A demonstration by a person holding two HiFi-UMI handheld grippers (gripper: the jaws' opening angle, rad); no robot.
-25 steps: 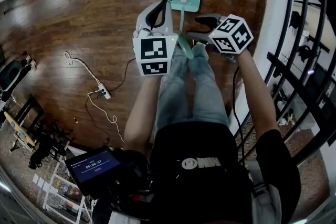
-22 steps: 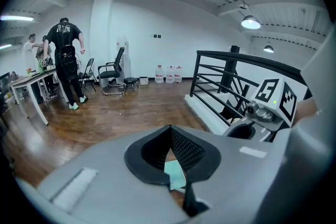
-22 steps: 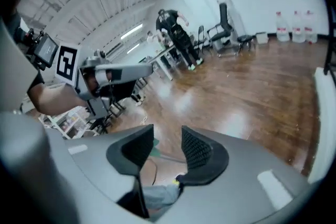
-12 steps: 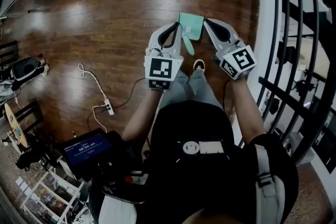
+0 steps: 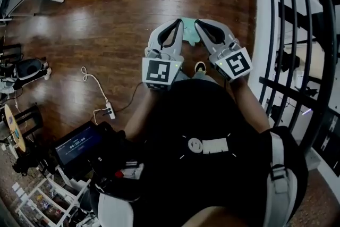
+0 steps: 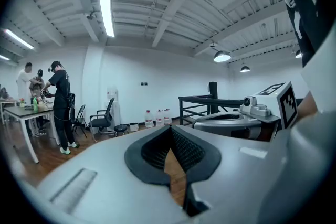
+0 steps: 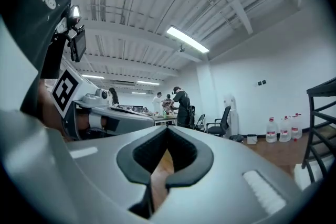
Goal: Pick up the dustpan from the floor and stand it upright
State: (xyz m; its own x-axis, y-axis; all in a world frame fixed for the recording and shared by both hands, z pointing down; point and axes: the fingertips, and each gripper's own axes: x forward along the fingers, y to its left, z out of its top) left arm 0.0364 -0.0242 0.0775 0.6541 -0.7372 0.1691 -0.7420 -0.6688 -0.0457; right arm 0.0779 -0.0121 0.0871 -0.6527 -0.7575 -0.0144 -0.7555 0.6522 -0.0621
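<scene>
Floor (image 5: pixel 106 18): dark wood planks, spreading under and ahead of both my tongs.
Railing (image 5: pixel 297 34): black bars, out beyond my right tongs.
Left tongs (image 5: pixel 178 24): jaws closed tip to tip, nothing held (only floor shows through the gap in the pads).
Right tongs (image 5: pixel 198 24): jaws together, empty as well.
Dustpan (image 5: pixel 189 29): teal, just beyond and between the two tips, mostly hidden behind them.

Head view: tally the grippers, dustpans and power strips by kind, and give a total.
Grippers: 2, left gripper and right gripper
Teal dustpan: 1
White power strip: 1
Total: 4
</scene>
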